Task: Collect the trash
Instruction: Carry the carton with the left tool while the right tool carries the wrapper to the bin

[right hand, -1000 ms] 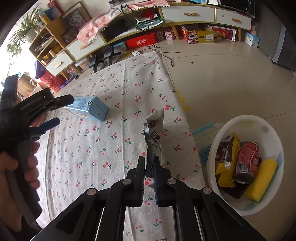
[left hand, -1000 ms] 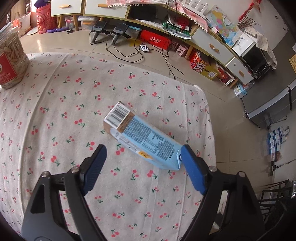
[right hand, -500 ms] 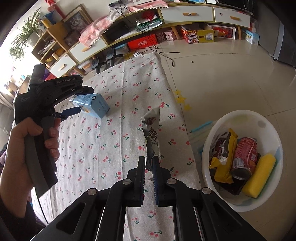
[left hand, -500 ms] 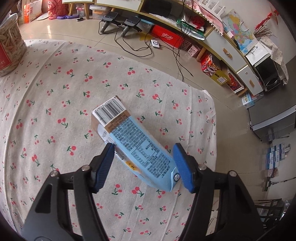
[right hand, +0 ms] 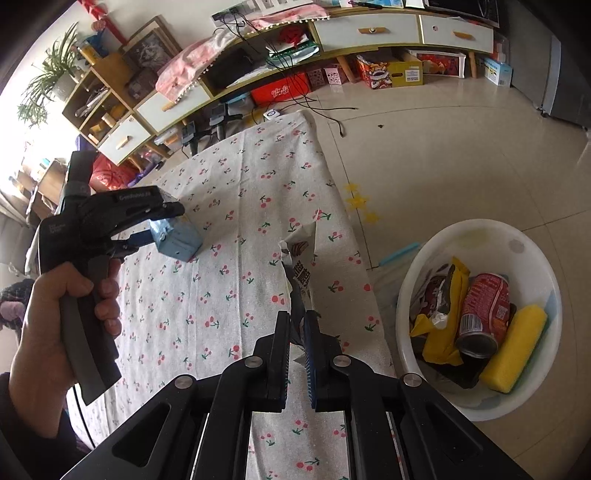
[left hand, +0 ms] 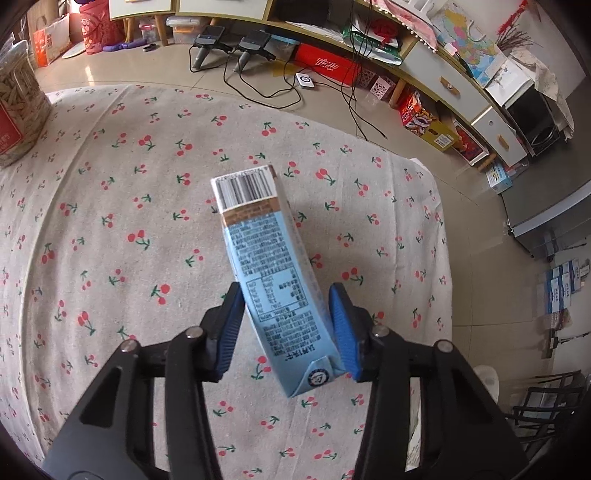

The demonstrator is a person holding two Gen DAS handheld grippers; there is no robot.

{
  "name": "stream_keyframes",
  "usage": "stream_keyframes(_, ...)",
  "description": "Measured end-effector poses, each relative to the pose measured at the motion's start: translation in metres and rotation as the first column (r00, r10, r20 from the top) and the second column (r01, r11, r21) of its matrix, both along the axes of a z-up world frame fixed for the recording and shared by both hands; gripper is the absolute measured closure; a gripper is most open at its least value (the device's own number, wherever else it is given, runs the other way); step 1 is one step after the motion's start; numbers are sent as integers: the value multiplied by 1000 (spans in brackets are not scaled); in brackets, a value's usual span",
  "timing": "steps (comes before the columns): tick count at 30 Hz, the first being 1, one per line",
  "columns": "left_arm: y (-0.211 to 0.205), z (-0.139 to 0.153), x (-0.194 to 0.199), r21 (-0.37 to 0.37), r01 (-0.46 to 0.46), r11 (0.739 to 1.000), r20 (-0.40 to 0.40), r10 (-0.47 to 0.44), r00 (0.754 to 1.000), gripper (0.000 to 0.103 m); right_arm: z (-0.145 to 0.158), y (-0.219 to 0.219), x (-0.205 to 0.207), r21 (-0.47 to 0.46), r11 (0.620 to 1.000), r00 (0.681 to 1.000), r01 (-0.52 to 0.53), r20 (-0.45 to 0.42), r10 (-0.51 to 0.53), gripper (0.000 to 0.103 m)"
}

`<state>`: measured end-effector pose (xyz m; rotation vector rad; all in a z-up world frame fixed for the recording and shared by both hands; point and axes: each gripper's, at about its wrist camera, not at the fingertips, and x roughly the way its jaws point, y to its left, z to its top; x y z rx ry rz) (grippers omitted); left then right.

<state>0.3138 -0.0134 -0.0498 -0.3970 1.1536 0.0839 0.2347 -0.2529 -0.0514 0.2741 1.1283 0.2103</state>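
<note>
My left gripper (left hand: pixel 286 314) is shut on a light blue drink carton (left hand: pixel 266 258) and holds it tilted above the cherry-print tablecloth (left hand: pixel 110 221). The same carton (right hand: pixel 177 242) and left gripper (right hand: pixel 157 225) show in the right wrist view, lifted off the cloth. My right gripper (right hand: pixel 297 332) is shut on a torn silver snack wrapper (right hand: pixel 299 258) that stands up from its jaws over the table's right edge. A white trash basin (right hand: pixel 413 354) sits on the floor to the right, holding a red can (right hand: pixel 480 314), a yellow sponge (right hand: pixel 513 347) and yellow packaging (right hand: pixel 439 332).
A clear jar of sticks (left hand: pixel 18 110) stands at the table's far left corner. Cables and chargers (left hand: pixel 258 74) lie on the floor beyond the table. Low cabinets (right hand: pixel 369 33) line the wall. The table's right edge (right hand: pixel 351 240) drops to tiled floor.
My left gripper closed its jaws around the blue carton and lifted it off the cloth. My right gripper kept its hold on the wrapper and barely moved.
</note>
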Motion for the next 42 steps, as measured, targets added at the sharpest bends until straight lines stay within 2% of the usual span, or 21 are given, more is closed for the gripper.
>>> stream_keyframes(4, 7, 2, -15, 4, 54, 999, 11, -54, 998, 62, -1, -5, 1, 26, 1000, 1000, 10, -6, -10, 95)
stream_keyframes(13, 14, 8, -63, 29, 187, 982, 45, -188, 981, 62, -10, -1, 3, 62, 998, 1000, 4, -30, -2, 94)
stream_keyframes(15, 16, 10, -73, 35, 204, 978, 53, -205, 977, 62, -16, 0, 6, 63, 998, 999, 7, -53, -3, 94)
stream_keyframes(17, 19, 13, -82, 32, 215, 976, 63, -217, 974, 62, -22, -1, 9, 65, 998, 997, 17, -74, -12, 88)
stream_keyframes(22, 23, 17, -99, 41, 236, 971, 90, -239, 967, 62, -28, -2, 17, 90, 995, 996, 47, -82, -40, 87)
stream_keyframes(24, 23, 18, -106, 56, 241, 969, 100, -245, 964, 62, -29, -1, 19, 89, 995, 996, 54, -72, -48, 88)
stream_keyframes(26, 23, 17, -110, 69, 248, 966, 104, -255, 961, 62, -29, 0, 20, 89, 994, 996, 60, -64, -55, 94)
stream_keyframes(30, 21, 18, -117, 67, 263, 963, 110, -269, 957, 62, -24, 4, 15, 94, 994, 998, 47, -40, -44, 97)
stream_keyframes(35, 4, 20, -122, 59, 294, 954, 124, -299, 946, 62, -11, -8, 6, 99, 993, 998, 63, -4, -63, 97)
stream_keyframes(42, -39, 25, -124, 42, 368, 929, 149, -370, 917, 62, 0, -63, -10, 87, 982, 985, 167, 19, -170, 97)
